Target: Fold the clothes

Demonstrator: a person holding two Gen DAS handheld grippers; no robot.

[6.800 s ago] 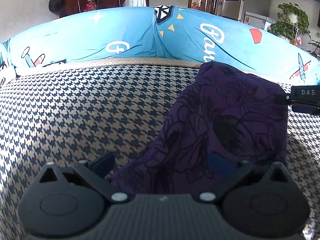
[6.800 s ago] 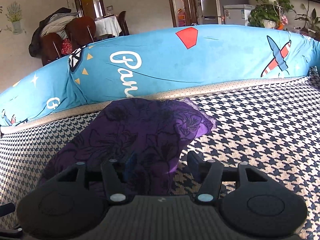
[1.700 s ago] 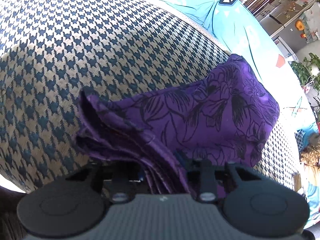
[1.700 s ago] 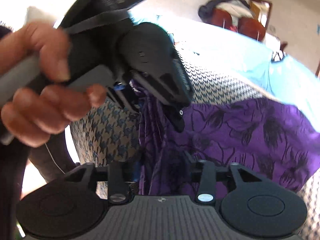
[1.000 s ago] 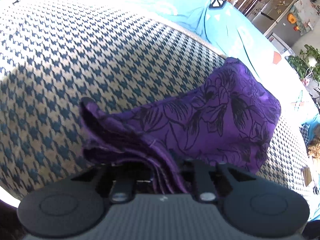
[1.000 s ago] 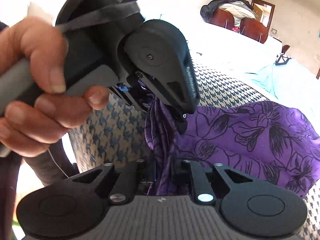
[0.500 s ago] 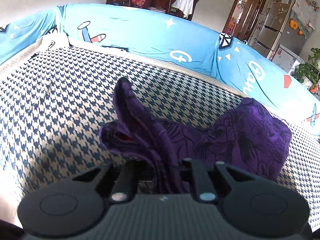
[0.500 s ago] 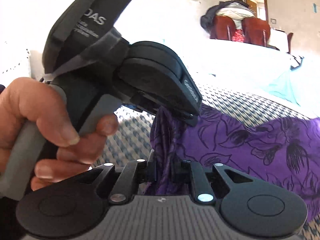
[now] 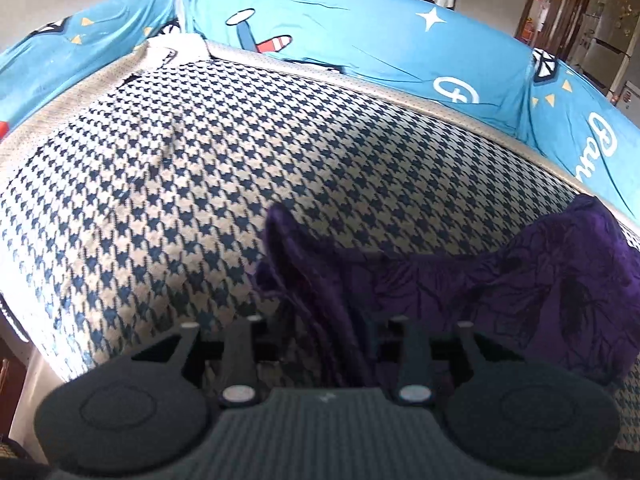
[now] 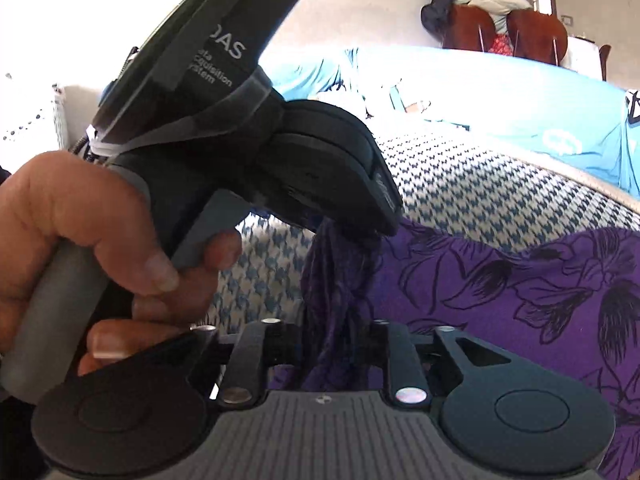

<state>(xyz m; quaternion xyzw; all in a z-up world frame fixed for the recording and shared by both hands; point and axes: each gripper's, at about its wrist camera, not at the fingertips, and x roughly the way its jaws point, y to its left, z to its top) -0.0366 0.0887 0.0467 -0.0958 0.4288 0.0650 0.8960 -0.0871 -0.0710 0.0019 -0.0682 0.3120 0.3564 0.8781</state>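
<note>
As its jaws open, the left gripper has bunched purple cloth loose between its fingers, the rest spread toward 3 o'clock on a houndstooth cushion. From the right wrist, the right gripper is also opening, cloth hanging loosely between its fingers; a hand grips the left tool at 10 o'clock.
</note>
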